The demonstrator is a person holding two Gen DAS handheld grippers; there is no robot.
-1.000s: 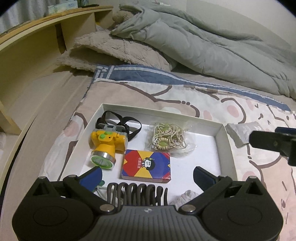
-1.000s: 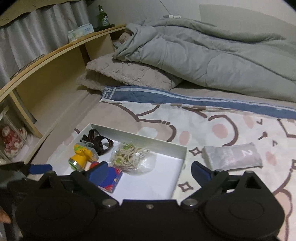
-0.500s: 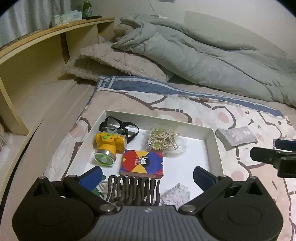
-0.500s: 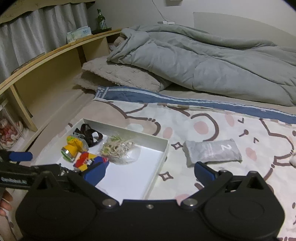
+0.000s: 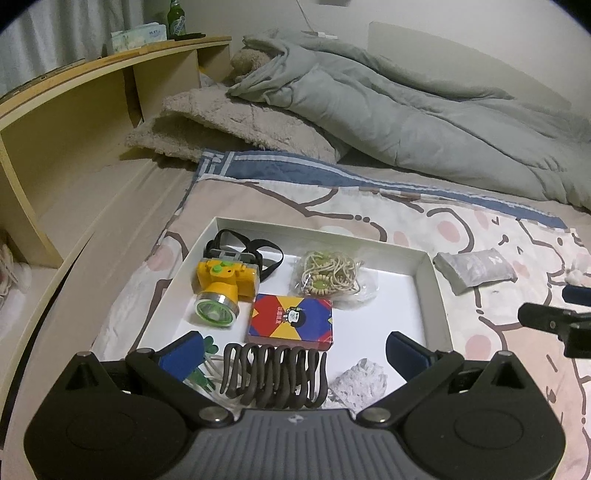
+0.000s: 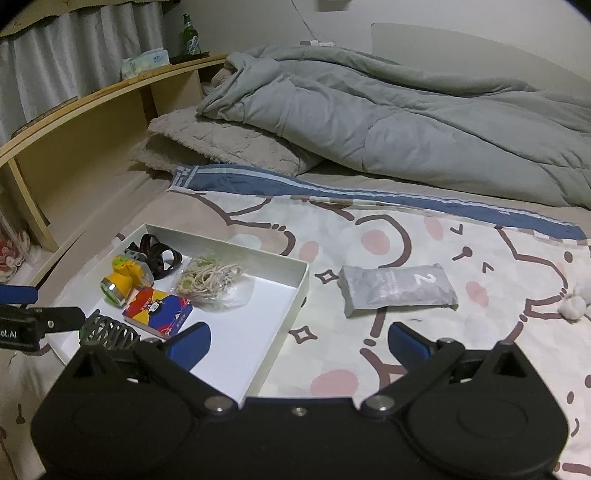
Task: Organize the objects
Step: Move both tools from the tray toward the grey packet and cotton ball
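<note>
A white shallow box (image 5: 439, 295) (image 6: 295, 295) lies on the bed. It holds a yellow headlamp (image 5: 221, 291) (image 6: 123, 280), a bag of beaded cord (image 5: 328, 278) (image 6: 207, 280), a colourful card pack (image 5: 291, 321) (image 6: 159, 312), a dark coiled clip (image 5: 275, 373) (image 6: 110, 332) and a grey crumpled piece (image 5: 360, 376). A grey packet marked 2 (image 6: 397, 290) (image 5: 474, 269) lies on the sheet right of the box. My left gripper (image 5: 295, 350) is open and empty over the box's near edge. My right gripper (image 6: 299, 341) is open and empty, above the box's right wall, short of the packet.
A small white ball (image 6: 572, 306) lies at the far right of the sheet. A grey duvet (image 6: 406, 122) and a beige pillow (image 6: 221, 144) fill the back. A wooden shelf unit (image 6: 74, 155) runs along the left, with a bottle (image 6: 190, 35) and tissue pack on top.
Both grippers have drawn back and risen, so more of the bed shows. The right gripper's view has shifted right toward the grey packet. Nothing was picked up.
</note>
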